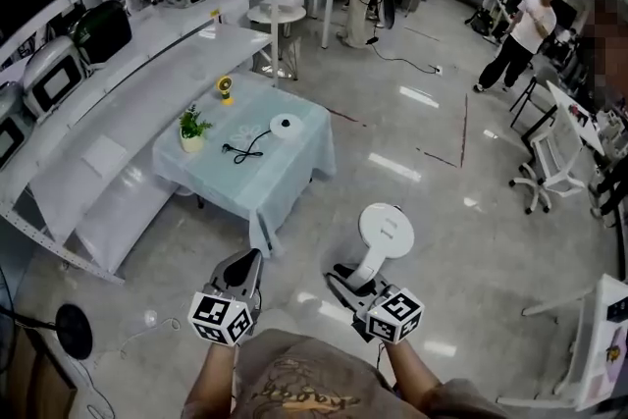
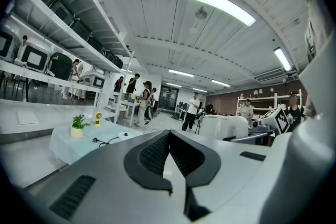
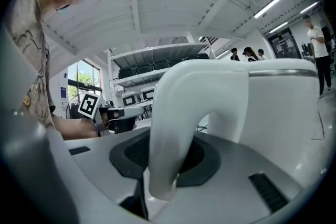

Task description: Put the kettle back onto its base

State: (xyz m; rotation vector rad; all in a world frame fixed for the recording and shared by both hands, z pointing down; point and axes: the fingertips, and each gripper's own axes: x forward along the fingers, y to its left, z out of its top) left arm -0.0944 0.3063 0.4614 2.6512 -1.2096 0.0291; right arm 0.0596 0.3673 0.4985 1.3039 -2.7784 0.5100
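Across the glossy lab floor [image 1: 412,162], the base [image 1: 287,124] is sitting on a blue-clothed table [image 1: 294,186]. We are clamping the handle [image 3: 176,123] of the white kettle [image 1: 385,233] in our right gripper [image 1: 341,278], a grip only that gripper's view is showing, well apart from the table. Our left gripper [image 2: 169,136] is hanging closed, empty.

Base [image 1: 286,125] on table [image 1: 285,174], right of plant [image 1: 192,126]
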